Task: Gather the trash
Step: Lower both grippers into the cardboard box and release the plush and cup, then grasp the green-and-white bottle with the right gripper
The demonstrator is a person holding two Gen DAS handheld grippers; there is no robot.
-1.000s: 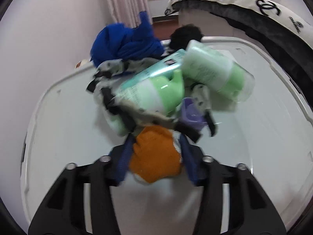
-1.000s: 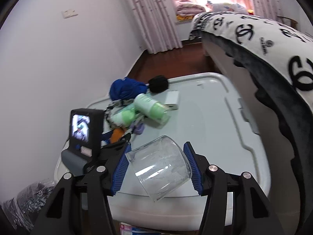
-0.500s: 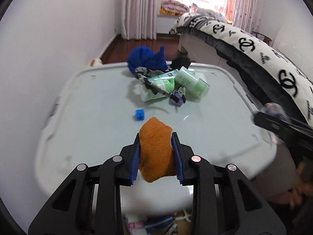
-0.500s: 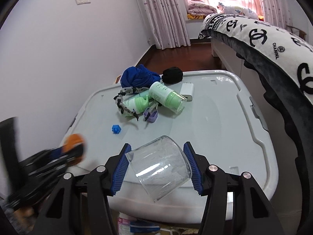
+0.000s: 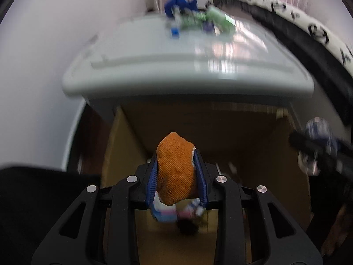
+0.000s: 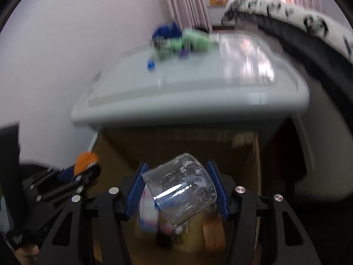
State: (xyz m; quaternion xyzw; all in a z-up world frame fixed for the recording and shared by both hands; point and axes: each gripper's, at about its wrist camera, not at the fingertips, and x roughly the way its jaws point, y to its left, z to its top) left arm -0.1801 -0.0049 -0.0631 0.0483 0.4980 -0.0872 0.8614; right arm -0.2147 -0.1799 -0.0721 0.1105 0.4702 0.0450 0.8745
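Cardboard box [image 5: 123, 145] on the floor below the counter's [image 5: 154, 66] front edge, trash inside. Right gripper [image 6: 179, 190] clamps a clear plastic cup [image 6: 179, 193] by its sides above the box: light, slippery, crushable. Left gripper [image 5: 176, 177] pinches an orange cloth [image 5: 176, 172] mid-body there too: soft, light.

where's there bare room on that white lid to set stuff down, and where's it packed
The white lid is bare along its whole near edge and its right half, up to the black bed edge. It is crowded at the far left corner: green bottles, blue cloth and small blue block cluster near the curtain.
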